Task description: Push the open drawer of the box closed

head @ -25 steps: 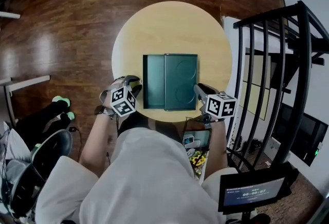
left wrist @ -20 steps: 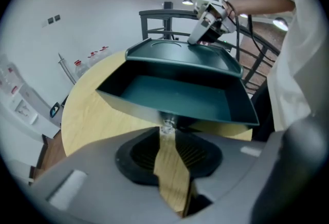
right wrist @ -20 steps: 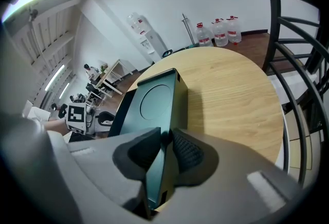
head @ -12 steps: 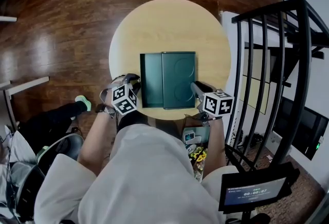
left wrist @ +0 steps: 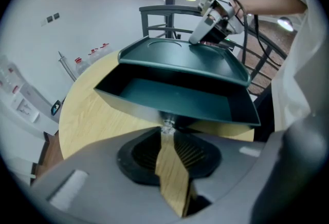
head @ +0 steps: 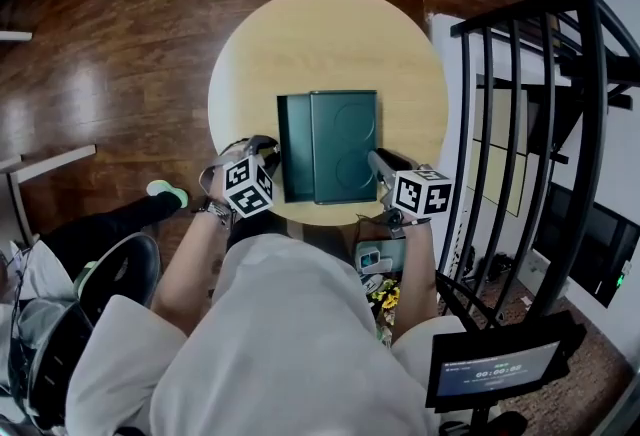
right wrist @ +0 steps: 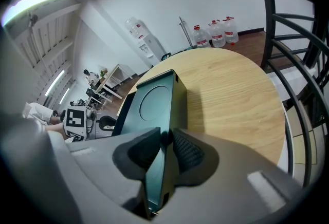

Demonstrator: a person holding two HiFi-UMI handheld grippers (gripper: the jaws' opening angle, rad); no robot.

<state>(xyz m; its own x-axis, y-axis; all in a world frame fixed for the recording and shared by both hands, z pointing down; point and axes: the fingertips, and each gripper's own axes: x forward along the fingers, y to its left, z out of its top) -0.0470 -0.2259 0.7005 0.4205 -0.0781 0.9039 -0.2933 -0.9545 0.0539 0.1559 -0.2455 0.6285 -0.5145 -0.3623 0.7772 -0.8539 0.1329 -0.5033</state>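
The left gripper (left wrist: 167, 133) pointed steeply down at the edge of the round wooden table (head: 320, 39); its jaws had just been closing and stood a narrow way apart, with a strip of the table top visible in the gap behind their tips. Directly at the tips sat the small silvery knob (left wrist: 166, 126) of the drawer (left wrist: 180, 97), and the two pads seemed to pinch it from both sides; nothing else was between them.

The drawer was pulled out toward this gripper; its front wall was just ahead of the tips and its dark green inside lay open above and beyond them. Beyond the drawer was the box (head: 345, 144) itself, dark green with two round marks on its flat lid.

On the far side of the box from the left gripper was the right gripper (right wrist: 167, 141). Its jaws were closed on the near edge of the box, and the thin green wall ran straight between the two black pads and touched both; the rest of the box stretched away ahead of it and a little to its left. The drawer stuck out from the box side farthest from this gripper; it was not yet pushed in.

To the right of the right gripper stood a black railing (right wrist: 293, 63), apart from the table; far ahead of it, some water bottles (right wrist: 216, 33) stood at the white wall.
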